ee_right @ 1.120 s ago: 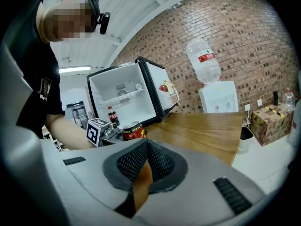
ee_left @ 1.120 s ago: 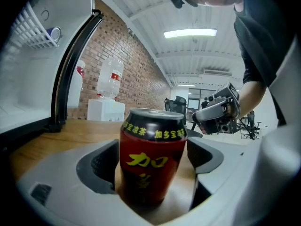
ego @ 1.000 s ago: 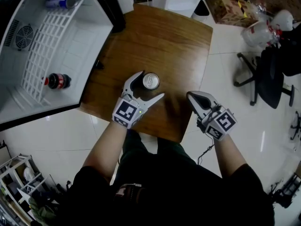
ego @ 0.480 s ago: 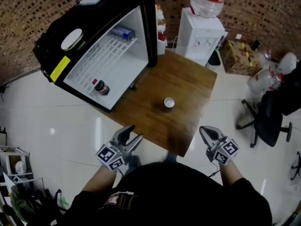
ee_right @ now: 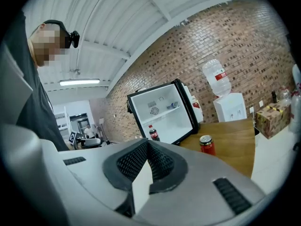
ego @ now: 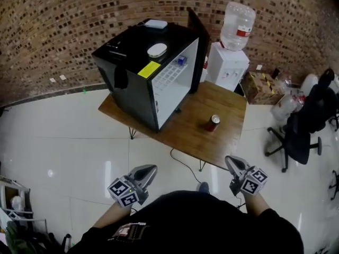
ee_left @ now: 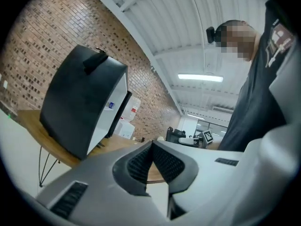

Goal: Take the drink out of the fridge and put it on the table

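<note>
A red drink can [ego: 212, 123] stands upright on the wooden table [ego: 185, 131], right of the black fridge [ego: 143, 62], whose door hangs open. Both grippers hang over the white floor, well short of the table. My left gripper [ego: 153, 167] is shut with nothing between its jaws, which meet tip to tip in the left gripper view [ee_left: 151, 144]. My right gripper [ego: 229, 159] is shut and empty too [ee_right: 146, 142]. In the right gripper view the can [ee_right: 206, 144] stands before the open fridge [ee_right: 162, 112]; a cola bottle [ee_right: 152, 132] and a blue can [ee_right: 175, 105] are inside.
A water dispenser [ego: 229, 62] with a large bottle stands behind the table against the brick wall. A cardboard box [ego: 259, 86], bags and a black office chair [ego: 302, 131] are at the right. A wire rack [ego: 10, 194] stands at the bottom left.
The left gripper let go of the can, drew back from the table and shut. The person stepped back, so both grippers now hang over the floor; the can stays on the table.
</note>
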`<state>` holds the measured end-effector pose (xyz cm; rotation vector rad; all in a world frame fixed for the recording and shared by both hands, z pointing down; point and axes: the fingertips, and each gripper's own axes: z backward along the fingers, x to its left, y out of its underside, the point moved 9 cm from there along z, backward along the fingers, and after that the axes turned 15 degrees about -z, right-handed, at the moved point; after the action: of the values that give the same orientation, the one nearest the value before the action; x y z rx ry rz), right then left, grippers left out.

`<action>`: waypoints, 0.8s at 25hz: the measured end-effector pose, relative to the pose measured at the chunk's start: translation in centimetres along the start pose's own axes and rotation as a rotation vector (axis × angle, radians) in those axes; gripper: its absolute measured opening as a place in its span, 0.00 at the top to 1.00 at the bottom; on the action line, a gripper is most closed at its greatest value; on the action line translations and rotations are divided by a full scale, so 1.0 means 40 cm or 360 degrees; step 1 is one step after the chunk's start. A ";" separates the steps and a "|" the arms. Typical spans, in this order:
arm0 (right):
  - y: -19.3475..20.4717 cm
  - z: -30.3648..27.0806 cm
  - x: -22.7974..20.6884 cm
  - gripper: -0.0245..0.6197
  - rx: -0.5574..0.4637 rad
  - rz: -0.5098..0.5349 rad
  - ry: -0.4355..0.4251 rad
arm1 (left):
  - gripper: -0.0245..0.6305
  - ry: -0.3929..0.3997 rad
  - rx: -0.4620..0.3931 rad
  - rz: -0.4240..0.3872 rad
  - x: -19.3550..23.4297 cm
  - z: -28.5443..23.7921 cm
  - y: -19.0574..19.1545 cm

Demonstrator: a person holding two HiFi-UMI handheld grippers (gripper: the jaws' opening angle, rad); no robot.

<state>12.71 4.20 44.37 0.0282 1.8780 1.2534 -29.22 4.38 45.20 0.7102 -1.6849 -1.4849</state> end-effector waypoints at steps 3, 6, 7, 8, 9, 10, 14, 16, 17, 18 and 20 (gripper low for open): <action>0.026 0.001 0.100 0.94 0.0017 0.0025 -0.0033 | 0.96 -0.0059 -0.0001 0.0061 -0.026 0.101 -0.001; 0.036 0.015 0.146 0.94 0.0054 0.0072 -0.0062 | 0.96 -0.0060 -0.0017 0.0011 -0.071 0.150 -0.007; 0.039 0.023 0.151 0.94 0.0072 0.0092 -0.0072 | 0.96 -0.0057 -0.0025 -0.0018 -0.091 0.155 -0.013; 0.042 0.033 0.154 0.94 0.0093 0.0114 -0.0085 | 0.96 -0.0054 -0.0032 -0.0040 -0.115 0.156 -0.019; 0.046 0.046 0.154 0.94 0.0117 0.0139 -0.0101 | 0.96 -0.0050 -0.0037 -0.0058 -0.141 0.155 -0.024; 0.051 0.062 0.154 0.94 0.0142 0.0164 -0.0120 | 0.96 -0.0046 -0.0038 -0.0074 -0.168 0.152 -0.026; 0.071 0.151 0.132 0.94 0.0221 0.0205 -0.0208 | 0.96 -0.0079 -0.0044 -0.0086 -0.290 0.115 -0.016; 0.081 0.204 0.117 0.94 0.0271 0.0227 -0.0262 | 0.96 -0.0116 -0.0058 -0.0067 -0.360 0.084 -0.003; 0.086 0.228 0.110 0.94 0.0302 0.0246 -0.0295 | 0.96 -0.0135 -0.0058 -0.0063 -0.393 0.067 0.003; 0.091 0.250 0.101 0.94 0.0334 0.0265 -0.0326 | 0.96 -0.0155 -0.0057 -0.0059 -0.424 0.050 0.009; 0.101 0.288 0.074 0.94 0.0379 0.0274 -0.0369 | 0.96 -0.0186 -0.0057 -0.0043 -0.475 0.021 0.017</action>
<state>16.69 16.10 44.08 0.4520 1.8392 1.0799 -19.39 20.43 42.40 0.6406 -1.7372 -1.5987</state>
